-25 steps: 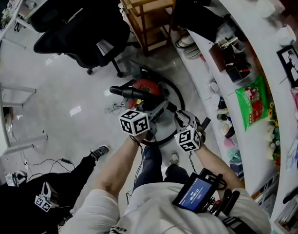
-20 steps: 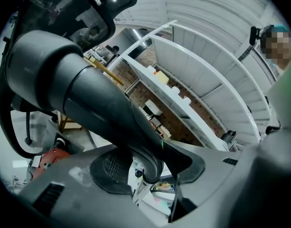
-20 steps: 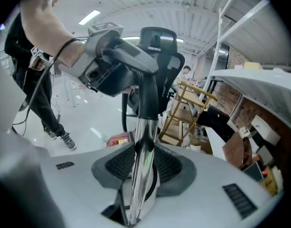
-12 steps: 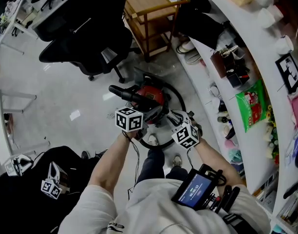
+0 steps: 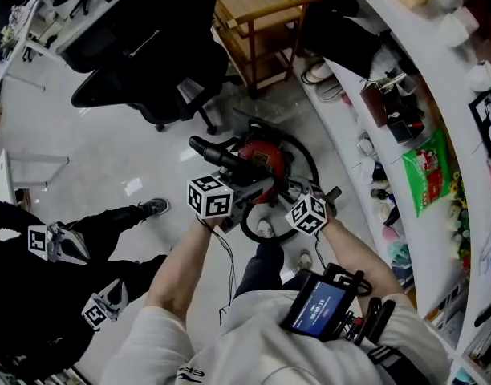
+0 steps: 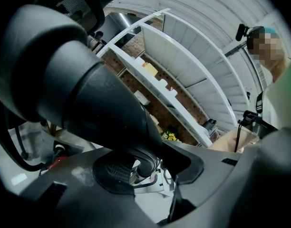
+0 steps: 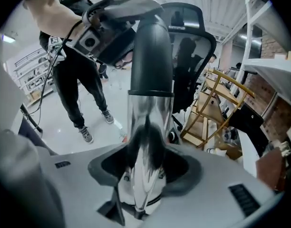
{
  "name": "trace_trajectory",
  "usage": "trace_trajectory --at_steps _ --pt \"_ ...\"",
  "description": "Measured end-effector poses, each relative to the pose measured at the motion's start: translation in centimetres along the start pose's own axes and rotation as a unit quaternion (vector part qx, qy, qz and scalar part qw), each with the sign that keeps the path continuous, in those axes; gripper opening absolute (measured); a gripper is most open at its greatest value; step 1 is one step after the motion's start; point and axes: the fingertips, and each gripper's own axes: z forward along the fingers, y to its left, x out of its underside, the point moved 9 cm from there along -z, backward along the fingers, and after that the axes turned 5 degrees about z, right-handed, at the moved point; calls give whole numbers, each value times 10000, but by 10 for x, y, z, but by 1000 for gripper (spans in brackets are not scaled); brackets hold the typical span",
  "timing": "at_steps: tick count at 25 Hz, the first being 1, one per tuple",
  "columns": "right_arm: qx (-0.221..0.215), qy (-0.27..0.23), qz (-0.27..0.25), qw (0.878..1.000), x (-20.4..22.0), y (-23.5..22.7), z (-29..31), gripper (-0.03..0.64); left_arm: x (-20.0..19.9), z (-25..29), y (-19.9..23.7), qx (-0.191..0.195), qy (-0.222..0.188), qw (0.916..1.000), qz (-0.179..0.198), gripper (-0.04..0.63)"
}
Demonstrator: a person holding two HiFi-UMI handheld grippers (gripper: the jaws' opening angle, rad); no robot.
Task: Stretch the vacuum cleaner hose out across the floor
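Note:
The red vacuum cleaner (image 5: 260, 154) sits on the floor with its black hose (image 5: 306, 157) looped around it. The black hose handle (image 5: 215, 152) sticks out to the left. My left gripper (image 5: 237, 186) has the thick black handle (image 6: 88, 94) filling its jaws. The jaws are closing on the handle, and the pads (image 6: 112, 172) touch it. My right gripper (image 5: 289, 197) holds the chrome wand tube (image 7: 148, 113), which stands upright between its jaws. Those jaws are opening, with the tube still wedged against the pads (image 7: 183, 172).
A black office chair (image 5: 157, 62) and a wooden rack (image 5: 257, 14) stand beyond the vacuum. A curved white shelf (image 5: 426, 70) with small goods runs along the right. Another person in black (image 5: 61, 247) with marker cubes stands at the left, one shoe (image 5: 154, 207) near my left arm.
The person in black has stepped further into view at the left. Both grippers stay on the handle and wand and have shifted only slightly, together with the view.

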Motion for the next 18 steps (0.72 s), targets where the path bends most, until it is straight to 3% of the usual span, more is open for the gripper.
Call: trace_trajectory --at_steps 3,12,18 --pt "-32 -105 140 9998 -21 1 -1 132 -11 -6 0 181 -60 9998 -14 172" --pt "133 -488 279 9983 -85 -21 -16 127 -81 -31 12 376 -48 9983 454 176" --pt "148 -568 142 9982 -122 -43 -27 127 -119 -46 24 458 -188 9977 470 184"
